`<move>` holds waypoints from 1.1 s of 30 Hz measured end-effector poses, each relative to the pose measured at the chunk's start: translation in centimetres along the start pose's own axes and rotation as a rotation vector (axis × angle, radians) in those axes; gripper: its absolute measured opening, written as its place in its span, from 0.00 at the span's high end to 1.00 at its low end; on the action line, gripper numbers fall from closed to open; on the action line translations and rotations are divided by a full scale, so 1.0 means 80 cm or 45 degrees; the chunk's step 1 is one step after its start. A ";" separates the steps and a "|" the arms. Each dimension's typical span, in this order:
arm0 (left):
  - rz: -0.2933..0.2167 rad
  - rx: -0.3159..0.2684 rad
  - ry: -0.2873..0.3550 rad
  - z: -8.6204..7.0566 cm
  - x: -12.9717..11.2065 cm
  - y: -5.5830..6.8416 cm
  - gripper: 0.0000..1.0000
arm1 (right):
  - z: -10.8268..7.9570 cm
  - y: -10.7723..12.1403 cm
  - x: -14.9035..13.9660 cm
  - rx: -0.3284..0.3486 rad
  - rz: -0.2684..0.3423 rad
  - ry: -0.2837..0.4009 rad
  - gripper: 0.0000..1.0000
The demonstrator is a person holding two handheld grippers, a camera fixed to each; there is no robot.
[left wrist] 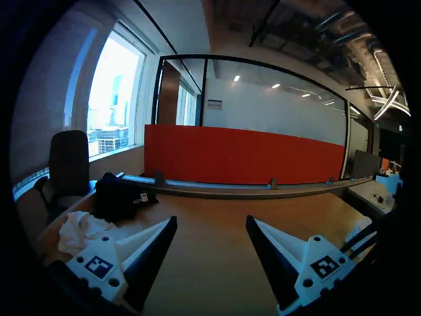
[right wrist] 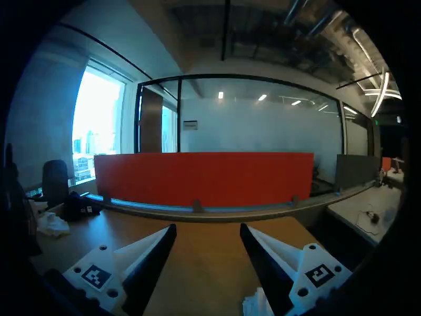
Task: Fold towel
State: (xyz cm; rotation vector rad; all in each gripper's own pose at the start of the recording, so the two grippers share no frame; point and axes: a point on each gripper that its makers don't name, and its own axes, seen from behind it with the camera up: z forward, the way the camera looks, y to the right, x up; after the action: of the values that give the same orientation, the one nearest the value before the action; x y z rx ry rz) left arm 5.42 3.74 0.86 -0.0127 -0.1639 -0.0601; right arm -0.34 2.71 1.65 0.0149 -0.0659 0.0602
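Office w/ a long wooden desk (left wrist: 210, 258) in front of you, a red divider panel (left wrist: 242, 155) along its far edge and a glass wall (left wrist: 273, 105) behind that. A bright window (left wrist: 113, 105) w/ city bldgs sits to the left, and a black chair (left wrist: 68, 163) stands at the desk's left end.

Your left gripper (left wrist: 211, 218) hangs over bare desktop. Its fingers are spread wide apart w/ nothing btwn them, only wood showing in the gap. Your right gripper (right wrist: 208, 226) is the same: fingers well apart, nothing held, pointing at the divider.

The towel (left wrist: 79, 229), white and crumpled in a loose heap, lies on the desk's left end, near the chair. It's left of your left gripper and not touching either finger. Just behind it sits a black bundle (left wrist: 118, 197), bag or garment, can't tell which. In the right gripper view that heap is farther off to the left, well apart from the fingers.

At the bottom edge of the right gripper view there's a bit of white fabric (right wrist: 256, 304), just beside the right-hand finger. Can't tell what it is. A pale side desk (right wrist: 368, 208) w/ a cable on it stands off to the right.
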 end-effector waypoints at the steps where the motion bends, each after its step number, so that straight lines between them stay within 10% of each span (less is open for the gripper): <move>1: -0.001 0.001 0.004 0.000 0.000 -0.001 0.03 | 0.000 -0.002 0.000 -0.001 0.000 0.000 0.07; 33: 0.104 -0.004 0.132 0.029 -0.099 -0.030 0.03 | -0.010 -0.010 -0.034 -0.056 -0.014 -0.011 0.07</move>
State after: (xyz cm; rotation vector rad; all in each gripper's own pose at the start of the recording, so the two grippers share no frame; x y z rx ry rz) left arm -2.87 1.87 1.87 -0.0195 -0.0598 0.0207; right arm -2.98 1.79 0.68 -0.0282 -0.0756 0.0479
